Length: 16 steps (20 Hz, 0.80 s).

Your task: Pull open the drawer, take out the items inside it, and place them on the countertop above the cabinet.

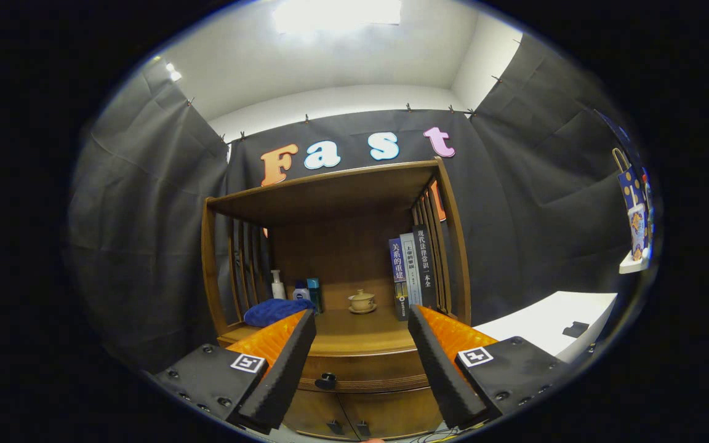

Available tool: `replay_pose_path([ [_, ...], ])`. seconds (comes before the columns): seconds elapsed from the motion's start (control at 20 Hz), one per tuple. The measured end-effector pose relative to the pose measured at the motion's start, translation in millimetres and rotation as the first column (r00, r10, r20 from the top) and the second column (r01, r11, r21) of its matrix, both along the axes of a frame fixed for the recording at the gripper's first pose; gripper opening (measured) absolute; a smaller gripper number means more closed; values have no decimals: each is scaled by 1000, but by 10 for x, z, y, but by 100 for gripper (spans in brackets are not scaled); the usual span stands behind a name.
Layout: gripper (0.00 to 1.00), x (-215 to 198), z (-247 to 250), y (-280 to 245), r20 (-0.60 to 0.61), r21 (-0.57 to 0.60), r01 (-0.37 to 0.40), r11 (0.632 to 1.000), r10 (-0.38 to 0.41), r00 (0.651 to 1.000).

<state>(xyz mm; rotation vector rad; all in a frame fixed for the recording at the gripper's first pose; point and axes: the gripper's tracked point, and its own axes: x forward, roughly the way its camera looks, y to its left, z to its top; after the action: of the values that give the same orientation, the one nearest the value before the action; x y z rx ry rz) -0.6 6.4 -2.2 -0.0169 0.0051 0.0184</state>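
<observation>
A wooden cabinet stands ahead of me against the booth wall. Its drawer sits closed under the countertop, with a small dark knob on its front. My gripper is open, its two black foam-padded fingers spread wide with nothing between them. The knob lies low between the fingers, nearer the left one, some way ahead. Whatever is inside the drawer is hidden.
On the countertop lie a blue cloth, bottles, a lidded cup on a saucer and standing books. Two lower doors sit under the drawer. A white table stands to the right.
</observation>
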Motion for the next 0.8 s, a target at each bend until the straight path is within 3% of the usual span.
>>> replay_pose_path([
  [0.15, 98, -12, -2, -45, -3, 1, 30, 1000, -30, 1000],
  [0.5, 98, 167, -145, 185, -25, -13, -14, 1000, 14, 1000],
  [0.8, 98, 658, -995, 231, -166, 0, 17, 1000, -17, 986],
])
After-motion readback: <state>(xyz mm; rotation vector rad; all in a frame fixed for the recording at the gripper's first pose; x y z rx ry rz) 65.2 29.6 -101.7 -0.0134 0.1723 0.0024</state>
